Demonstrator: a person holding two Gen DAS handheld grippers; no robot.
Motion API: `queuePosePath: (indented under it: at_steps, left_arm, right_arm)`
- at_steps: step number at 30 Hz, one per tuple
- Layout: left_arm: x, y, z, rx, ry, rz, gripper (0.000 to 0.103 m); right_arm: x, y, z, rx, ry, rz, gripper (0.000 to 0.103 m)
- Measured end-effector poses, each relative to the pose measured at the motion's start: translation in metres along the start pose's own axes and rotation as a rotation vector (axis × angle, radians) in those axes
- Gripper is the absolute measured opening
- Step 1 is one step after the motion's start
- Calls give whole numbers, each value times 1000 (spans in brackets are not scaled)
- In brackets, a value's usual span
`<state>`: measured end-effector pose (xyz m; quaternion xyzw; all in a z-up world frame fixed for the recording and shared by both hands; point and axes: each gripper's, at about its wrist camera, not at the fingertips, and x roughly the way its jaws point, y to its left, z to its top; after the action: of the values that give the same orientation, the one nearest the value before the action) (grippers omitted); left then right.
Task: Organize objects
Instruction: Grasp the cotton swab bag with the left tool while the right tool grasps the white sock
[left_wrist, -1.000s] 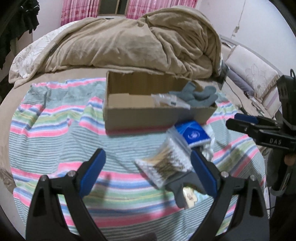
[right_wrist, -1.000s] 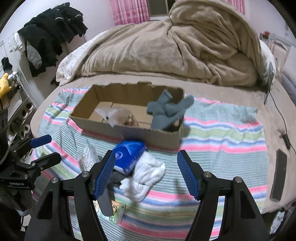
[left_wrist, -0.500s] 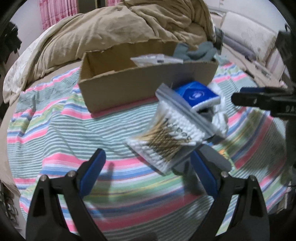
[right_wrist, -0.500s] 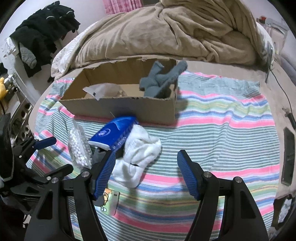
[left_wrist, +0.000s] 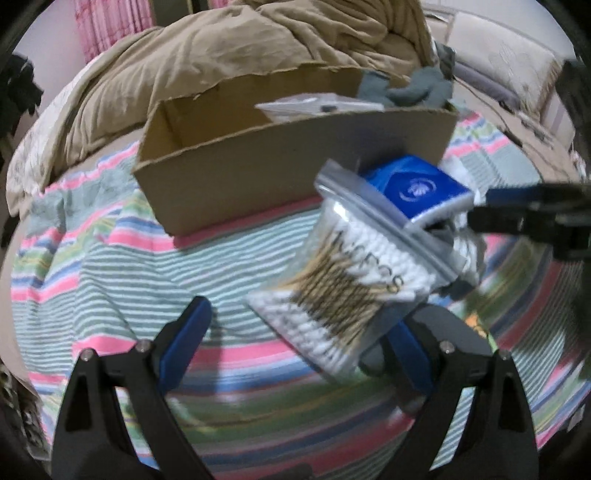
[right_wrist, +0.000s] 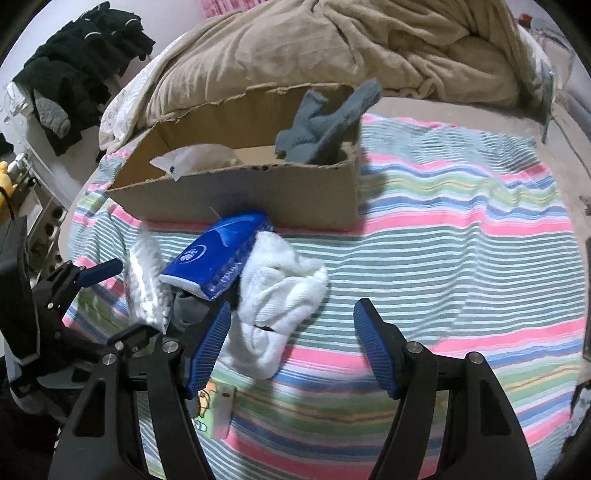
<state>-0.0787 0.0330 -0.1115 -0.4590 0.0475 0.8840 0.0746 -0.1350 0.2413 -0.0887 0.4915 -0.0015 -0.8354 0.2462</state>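
Note:
A clear zip bag of cotton swabs (left_wrist: 347, 284) lies on the striped blanket, between the fingers of my open left gripper (left_wrist: 299, 347), near the right finger; it also shows in the right wrist view (right_wrist: 146, 280). A blue tissue pack (left_wrist: 417, 192) (right_wrist: 218, 258) leans on white socks (right_wrist: 280, 302) just behind it. My right gripper (right_wrist: 291, 343) is open above the white socks, holding nothing. The open cardboard box (left_wrist: 295, 173) (right_wrist: 243, 192) holds grey socks (right_wrist: 325, 118) and a plastic bag (right_wrist: 195, 155).
A grey object (right_wrist: 188, 310) lies under the tissue pack. A small cartoon card (right_wrist: 214, 410) lies near my right gripper's left finger. A rumpled beige duvet (right_wrist: 332, 44) is piled behind the box. Dark clothes (right_wrist: 81, 55) hang at the left.
Both grippers have moved forward and down toward the pile of objects. The swab bag now sits closer between my left fingers. The jaws stay open.

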Motion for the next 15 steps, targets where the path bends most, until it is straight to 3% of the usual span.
queuePosePath:
  at_steps: [4, 8, 15]
  left_arm:
    - [3, 5, 5, -32, 0, -41, 75]
    - [2, 8, 7, -56, -9, -81, 65]
    - [-9, 11, 6, -73, -40, -130, 58]
  right_arm:
    - [13, 4, 1, 2, 22, 14, 72]
    - [18, 6, 2, 7, 30, 23, 53]
    - [5, 7, 1, 0, 5, 37, 36]
